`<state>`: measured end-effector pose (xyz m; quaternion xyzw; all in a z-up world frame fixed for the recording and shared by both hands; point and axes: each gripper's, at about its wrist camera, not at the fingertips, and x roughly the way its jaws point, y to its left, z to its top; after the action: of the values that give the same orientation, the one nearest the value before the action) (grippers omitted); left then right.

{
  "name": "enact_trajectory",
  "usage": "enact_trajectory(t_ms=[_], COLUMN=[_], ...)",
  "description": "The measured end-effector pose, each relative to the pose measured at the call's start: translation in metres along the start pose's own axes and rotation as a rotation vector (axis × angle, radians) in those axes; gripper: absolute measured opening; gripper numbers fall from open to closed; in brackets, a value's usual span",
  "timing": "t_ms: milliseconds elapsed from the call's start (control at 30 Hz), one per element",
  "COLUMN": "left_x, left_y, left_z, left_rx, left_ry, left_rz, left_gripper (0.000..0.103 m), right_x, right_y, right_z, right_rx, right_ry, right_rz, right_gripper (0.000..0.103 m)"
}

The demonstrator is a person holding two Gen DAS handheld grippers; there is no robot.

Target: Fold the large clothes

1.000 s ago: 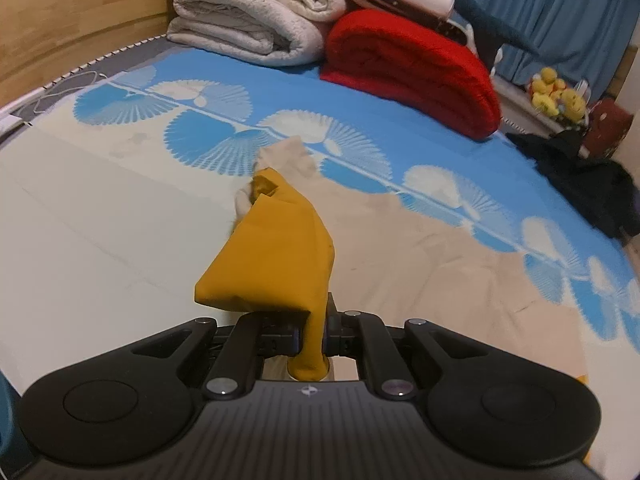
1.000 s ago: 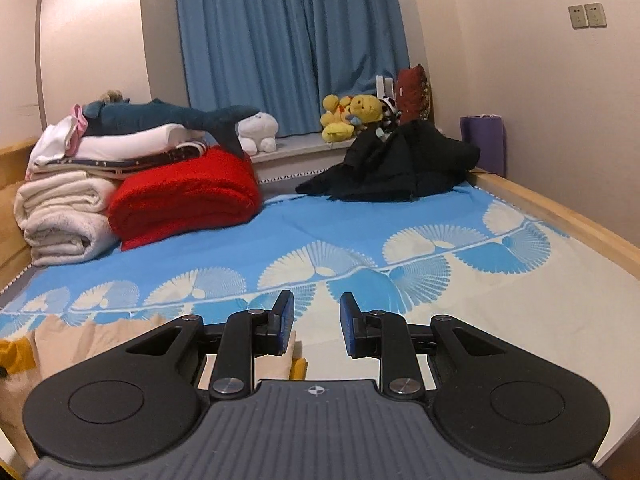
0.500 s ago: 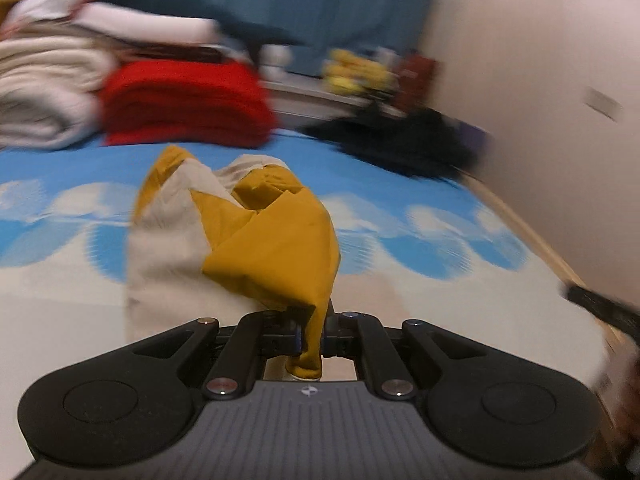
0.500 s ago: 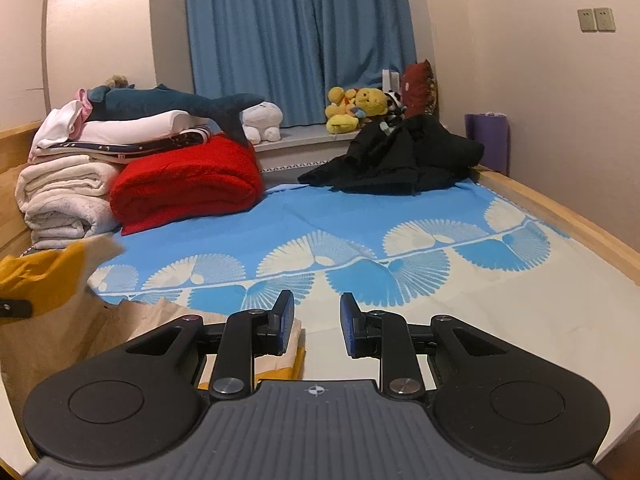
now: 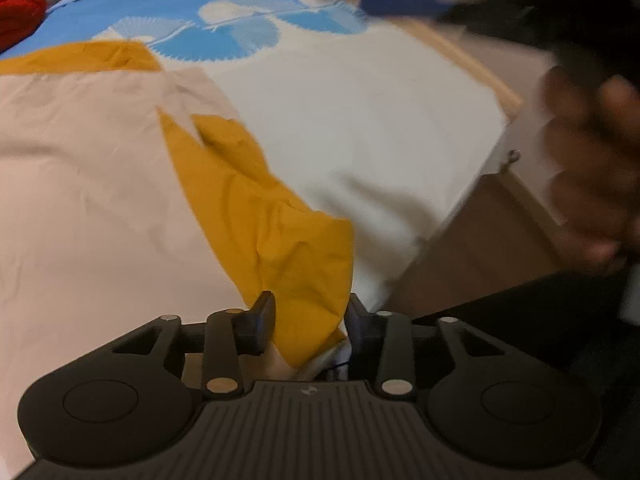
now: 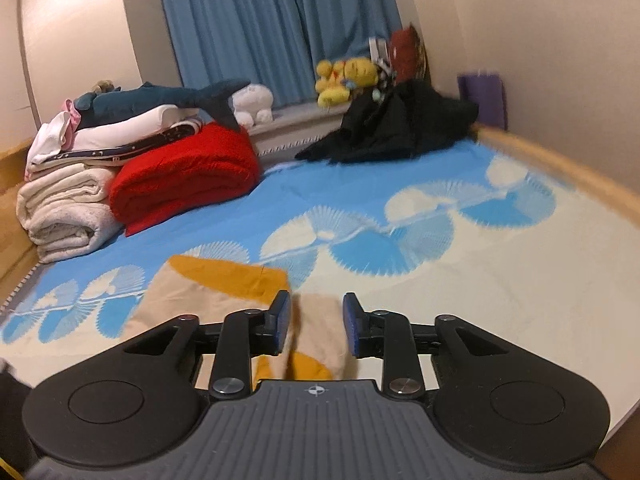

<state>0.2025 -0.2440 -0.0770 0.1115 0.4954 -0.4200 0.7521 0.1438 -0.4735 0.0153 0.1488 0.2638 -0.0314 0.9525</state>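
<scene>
left wrist view: your left gripper [image 5: 310, 320] has its fingers [image 5: 260, 322] spread wide, and a mustard flap of the garment [image 5: 100, 184] lies in the gap between them, draped over the right finger's tip. nothing shows the pads pressing on the cloth. the garment is beige with mustard panels and is spread flat on the bed [image 5: 360, 120], running from the fingers up and to the left; a second mustard band sits at its far edge. this view alone shows the bed's near corner and its wooden frame, plus a blurred hand [image 5: 588, 168] at the right edge below a blurred dark device with a blue part.

right wrist view: your right gripper [image 6: 316, 330] is also wide open and holding nothing. its blue-padded fingers [image 6: 282, 322] stand above the near end of the garment [image 6: 208, 300], with beige and mustard cloth visible through the gap; whether the pads touch it cannot be told. only this view shows the far end of the bed: a red blanket [image 6: 188, 176] beside stacked pale towels [image 6: 64, 208], a shark plush [image 6: 160, 98] on top, a black clothes heap [image 6: 396, 124], yellow plush toys [image 6: 344, 78] and blue curtains [image 6: 272, 28].
</scene>
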Motion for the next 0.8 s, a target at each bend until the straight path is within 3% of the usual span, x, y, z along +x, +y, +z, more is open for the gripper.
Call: enact_trajectory(t_ms=[67,167,333,433,533,567,667,733,800], left_x=[-0.022,-0.06,-0.095,-0.104,-0.11,-0.111,-0.116,-0.112,-0.115], left_y=[0.017,0.054,0.123,0.157,0.185,0.191,0.201,0.196,0.189], left_z=[0.002,0.0,-0.027,-0.04,-0.044,-0.047,-0.049,-0.042,-0.047], left_rx=[-0.051,-0.146,-0.335,-0.437,-0.494,-0.515,-0.561,-0.552,-0.532], left_ry=[-0.04,-0.134,-0.193,-0.187,-0.163,-0.161,-0.17,-0.17,-0.165], left_rz=[-0.086,-0.111,0.094,0.204,0.305,0.318,0.323,0.32,0.306], left_gripper=[0.053,0.054,0.055,0.055,0.055,0.055,0.055,0.055,0.056], right_x=[0.008,0.021,0.055,0.081,0.096,0.099,0.098,0.089,0.068], right_y=[0.0,0.004,0.009,0.016,0.029,0.034,0.049,0.05,0.04], right_z=[-0.003,-0.011,-0.032,-0.042,-0.052,-0.055,-0.063,-0.06,-0.047], right_rx=[0.033,0.068,0.158,0.17,0.116,0.089,-0.006,-0.01,0.065], right_ry=[0.037,0.092,0.232,0.361,0.429,0.445,0.468,0.435,0.331], right_rz=[0.019,0.052,0.108,0.082,0.055,0.056,0.068,0.092,0.145], right_gripper=[0.036,0.039,0.046,0.046,0.046,0.044,0.004,0.001,0.0])
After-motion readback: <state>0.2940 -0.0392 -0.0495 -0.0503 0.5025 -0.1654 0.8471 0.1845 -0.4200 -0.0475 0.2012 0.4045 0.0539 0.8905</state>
